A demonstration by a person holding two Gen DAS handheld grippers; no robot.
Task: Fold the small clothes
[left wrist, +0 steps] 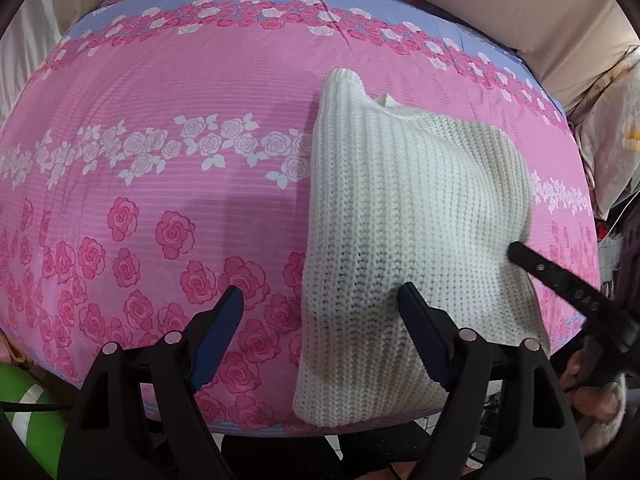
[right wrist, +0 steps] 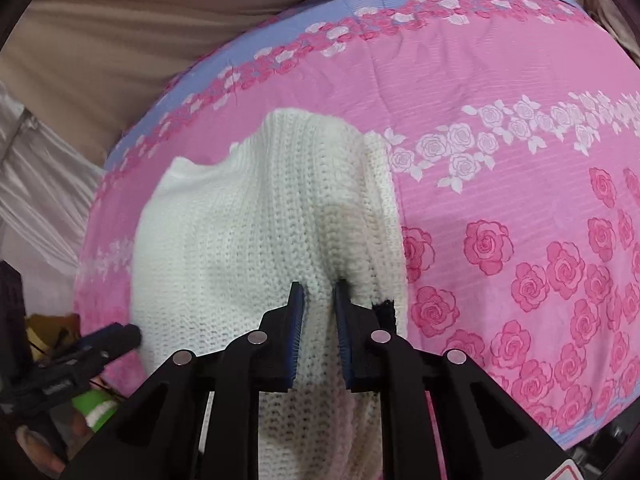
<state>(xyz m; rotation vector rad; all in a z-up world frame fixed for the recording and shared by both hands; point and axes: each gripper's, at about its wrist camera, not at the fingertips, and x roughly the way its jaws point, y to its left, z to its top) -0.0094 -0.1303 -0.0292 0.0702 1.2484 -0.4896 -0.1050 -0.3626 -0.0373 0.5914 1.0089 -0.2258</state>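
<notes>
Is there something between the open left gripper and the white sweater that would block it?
Nothing visible does. The left gripper is open right over the near edge of the white knit sweater, one finger already above the knit. The right gripper pinches a fold.

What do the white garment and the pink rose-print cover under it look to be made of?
The white sweater looks like chunky knit yarn, probably wool or acrylic: raised rows of stitches, soft matte surface, bunching where the right claw pinches it. The rose-print cover looks like thin woven fabric, perhaps cotton or polyester: printed pattern, fine horizontal ribbing, faint sheen.
</notes>
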